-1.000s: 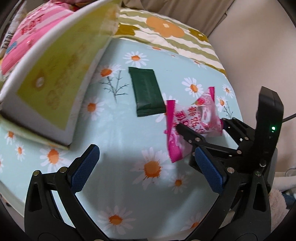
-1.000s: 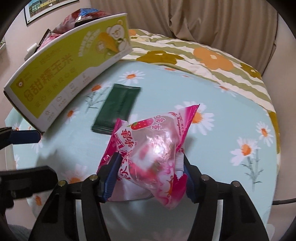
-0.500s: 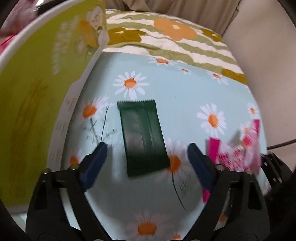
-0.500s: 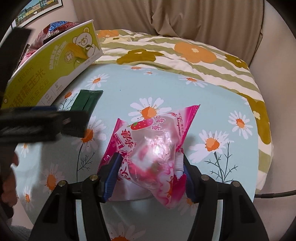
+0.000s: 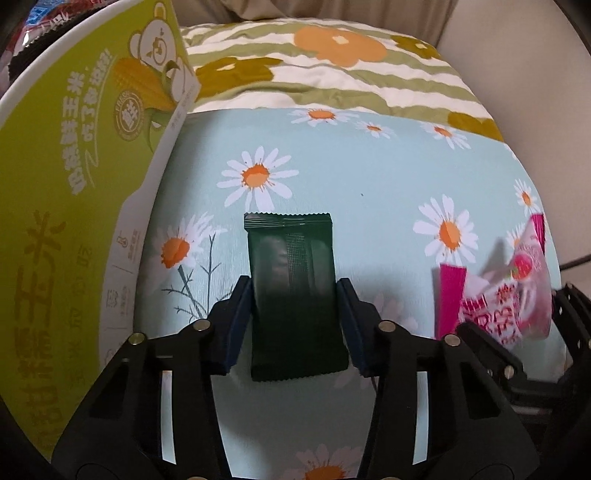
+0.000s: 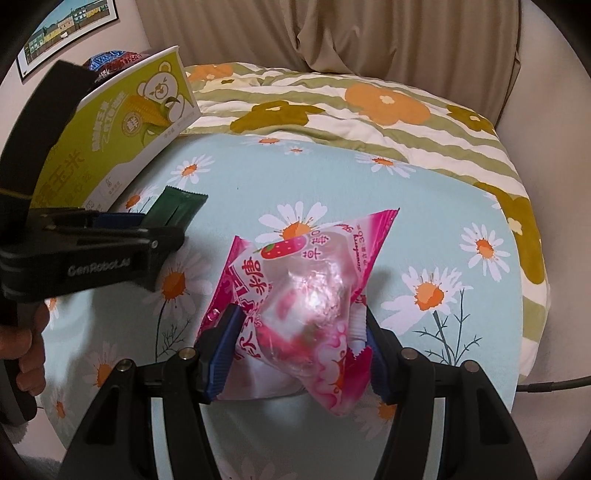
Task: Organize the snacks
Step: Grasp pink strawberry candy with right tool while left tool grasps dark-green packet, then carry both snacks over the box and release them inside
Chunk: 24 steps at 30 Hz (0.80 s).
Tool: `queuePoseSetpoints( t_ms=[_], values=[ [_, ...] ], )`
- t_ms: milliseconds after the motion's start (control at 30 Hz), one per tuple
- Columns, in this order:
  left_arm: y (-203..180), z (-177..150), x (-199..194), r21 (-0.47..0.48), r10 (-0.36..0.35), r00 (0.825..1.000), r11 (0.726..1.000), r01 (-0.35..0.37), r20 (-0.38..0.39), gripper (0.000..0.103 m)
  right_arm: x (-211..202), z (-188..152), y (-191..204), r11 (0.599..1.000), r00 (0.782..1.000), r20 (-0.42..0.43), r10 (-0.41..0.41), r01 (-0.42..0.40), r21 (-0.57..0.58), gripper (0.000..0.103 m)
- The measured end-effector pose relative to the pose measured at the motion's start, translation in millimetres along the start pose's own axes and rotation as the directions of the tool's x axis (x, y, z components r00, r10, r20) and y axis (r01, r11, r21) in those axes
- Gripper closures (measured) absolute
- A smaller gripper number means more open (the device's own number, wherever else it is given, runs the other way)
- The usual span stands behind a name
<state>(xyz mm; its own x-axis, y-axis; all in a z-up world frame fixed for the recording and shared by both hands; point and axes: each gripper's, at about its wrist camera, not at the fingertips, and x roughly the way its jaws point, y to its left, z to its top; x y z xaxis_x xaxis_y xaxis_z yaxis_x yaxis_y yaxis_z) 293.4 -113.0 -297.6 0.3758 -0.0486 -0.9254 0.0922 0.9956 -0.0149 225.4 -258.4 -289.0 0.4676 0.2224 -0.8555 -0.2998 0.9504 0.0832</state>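
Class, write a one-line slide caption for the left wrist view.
Left gripper closes on a dark green packet lying on daisy-print cloth.

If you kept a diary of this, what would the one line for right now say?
left tool: shut on green packet | right tool: holds pink candy bag | yellow box: beside, on daisy cloth

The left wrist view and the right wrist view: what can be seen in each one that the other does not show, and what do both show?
Only the left wrist view shows the left gripper from behind, its pads against the sides of the dark green packet. Only the right wrist view shows the framed picture on the wall, the curtain and the person's hand. Both show the yellow-green box, the daisy cloth and the pink candy bag in the right gripper.
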Motion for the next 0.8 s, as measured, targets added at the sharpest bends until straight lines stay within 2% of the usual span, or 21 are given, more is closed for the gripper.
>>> queuePoseSetpoints(
  t_ms=[200, 467, 633, 800],
  values=[
    [-2, -12, -5, 0.039, -0.009, 1.000, 0.999, 0.009, 0.002, 0.061, 0, 2, 2, 1.000, 1.000, 0.001, -0.005, 0.005, 0.012, 0.047],
    [-1, -18, -22, 0.033, -0.039, 0.999, 0.999, 0.039, 0.020, 0.062, -9, 5, 3, 0.999, 1.000, 0.015, -0.006, 0.005, 0.035, 0.053],
    [0, -22, -47, 0.028, -0.058, 0.997, 0.998, 0.057, 0.053, 0.062, -29, 5, 3, 0.998, 0.999, 0.047, 0.001, -0.004, 0.063, 0.058],
    [2, -26, -91, 0.018, -0.099, 0.989, 0.995, 0.098, 0.111, 0.062, -63, 13, 8, 0.998, 0.996, 0.091, 0.007, -0.013, 0.066, 0.058]
  ],
)
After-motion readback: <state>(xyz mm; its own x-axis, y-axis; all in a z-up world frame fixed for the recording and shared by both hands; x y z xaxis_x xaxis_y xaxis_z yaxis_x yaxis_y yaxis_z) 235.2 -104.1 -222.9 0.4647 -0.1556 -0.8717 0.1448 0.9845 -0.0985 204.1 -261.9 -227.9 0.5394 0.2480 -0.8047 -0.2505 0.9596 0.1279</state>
